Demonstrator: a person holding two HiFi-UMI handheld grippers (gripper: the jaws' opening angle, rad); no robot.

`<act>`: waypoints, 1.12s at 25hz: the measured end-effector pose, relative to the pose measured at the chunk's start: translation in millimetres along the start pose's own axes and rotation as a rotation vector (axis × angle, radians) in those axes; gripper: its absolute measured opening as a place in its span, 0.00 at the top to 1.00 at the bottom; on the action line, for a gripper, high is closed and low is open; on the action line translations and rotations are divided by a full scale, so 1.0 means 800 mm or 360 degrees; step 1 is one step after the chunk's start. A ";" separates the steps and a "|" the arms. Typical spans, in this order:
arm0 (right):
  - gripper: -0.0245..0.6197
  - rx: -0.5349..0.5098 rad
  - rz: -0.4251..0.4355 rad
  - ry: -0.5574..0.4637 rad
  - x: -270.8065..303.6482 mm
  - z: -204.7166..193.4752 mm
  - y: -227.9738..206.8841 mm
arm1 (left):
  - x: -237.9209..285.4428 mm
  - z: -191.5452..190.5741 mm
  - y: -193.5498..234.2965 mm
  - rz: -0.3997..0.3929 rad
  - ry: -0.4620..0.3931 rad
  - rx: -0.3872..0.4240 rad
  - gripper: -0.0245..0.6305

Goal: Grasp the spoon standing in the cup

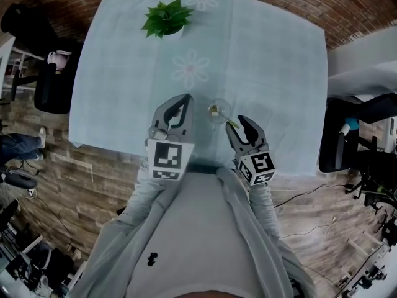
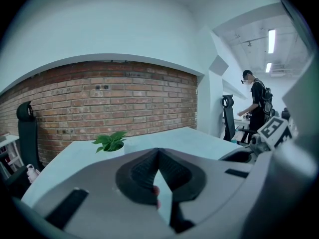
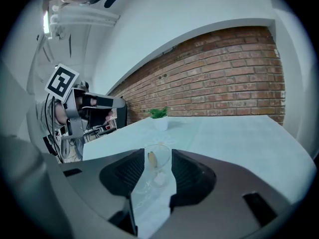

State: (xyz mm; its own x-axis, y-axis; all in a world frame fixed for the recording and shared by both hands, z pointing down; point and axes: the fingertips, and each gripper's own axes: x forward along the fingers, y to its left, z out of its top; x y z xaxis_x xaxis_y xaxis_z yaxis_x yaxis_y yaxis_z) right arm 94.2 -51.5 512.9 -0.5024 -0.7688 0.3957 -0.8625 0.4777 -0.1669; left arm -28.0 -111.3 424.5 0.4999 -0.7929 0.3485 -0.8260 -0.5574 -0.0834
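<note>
Pale blue worktop [image 1: 273,73] below a brick wall [image 3: 239,78]. Right gripper [image 1: 240,124] is wide open and empty, with the glass cup [image 3: 159,166] and its spoon [image 3: 151,159] just ahead, framed between the jaws, untouched. Left gripper [image 2: 158,151], off to its left, is pinched together on nothing. The spoon's handle is hard to make out

left gripper [image 1: 185,99] closed, right gripper [image 1: 240,125] parted

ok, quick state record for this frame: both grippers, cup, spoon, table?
left gripper: jaws together, off to the cup's left
right gripper: jaws apart, lined up on the cup, gripping nothing
cup: clear glass, upright on the table
spoon: standing in the cup, not yet grasped
table: pale cloth, potted plant at far end
</note>
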 end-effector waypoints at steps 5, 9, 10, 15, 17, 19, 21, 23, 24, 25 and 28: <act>0.70 -0.0024 0.0015 0.0014 0.012 -0.014 0.002 | 0.004 -0.006 -0.003 -0.0022 0.0019 0.0002 0.93; 0.71 -0.0020 0.0031 0.0023 0.018 -0.022 0.004 | 0.006 -0.009 -0.003 -0.0033 0.0031 0.0006 0.93; 0.71 -0.0012 0.0027 0.0022 0.018 -0.022 0.004 | 0.007 -0.009 -0.003 -0.0033 0.0032 0.0006 0.93; 0.73 0.0013 0.0016 0.0011 0.021 -0.020 0.000 | 0.011 -0.010 0.004 -0.0019 0.0034 0.0001 0.93; 0.76 0.0014 0.0010 0.0011 0.023 -0.020 -0.002 | 0.013 -0.011 0.006 -0.0013 0.0035 -0.0002 0.93; 0.78 0.0021 0.0002 0.0011 0.024 -0.021 -0.003 | 0.015 -0.011 0.008 -0.0009 0.0033 -0.0005 0.93; 0.84 0.0023 -0.0002 0.0013 0.024 -0.020 -0.001 | 0.016 -0.009 0.009 -0.0005 0.0027 -0.0005 0.93; 0.89 0.0018 -0.0002 0.0016 0.025 -0.020 0.000 | 0.018 -0.007 0.010 -0.0004 0.0023 -0.0001 0.93; 0.90 0.0022 0.0001 0.0017 0.025 -0.019 0.000 | 0.019 -0.007 0.010 -0.0003 0.0021 -0.0001 0.93; 0.90 0.0033 0.0006 0.0015 0.026 -0.019 0.000 | 0.021 -0.006 0.010 -0.0004 0.0020 -0.0002 0.93; 0.90 0.0065 0.0012 0.0015 0.026 -0.017 -0.004 | 0.023 -0.005 0.009 -0.0010 0.0021 -0.0005 0.93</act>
State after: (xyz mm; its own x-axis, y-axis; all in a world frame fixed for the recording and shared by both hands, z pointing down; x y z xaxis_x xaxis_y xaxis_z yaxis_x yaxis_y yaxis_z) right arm 86.9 -63.4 533.8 -0.5082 -0.7612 0.4029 -0.8607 0.4652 -0.2068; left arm -25.9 -128.7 434.3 0.5018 -0.7860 0.3611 -0.8237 -0.5617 -0.0780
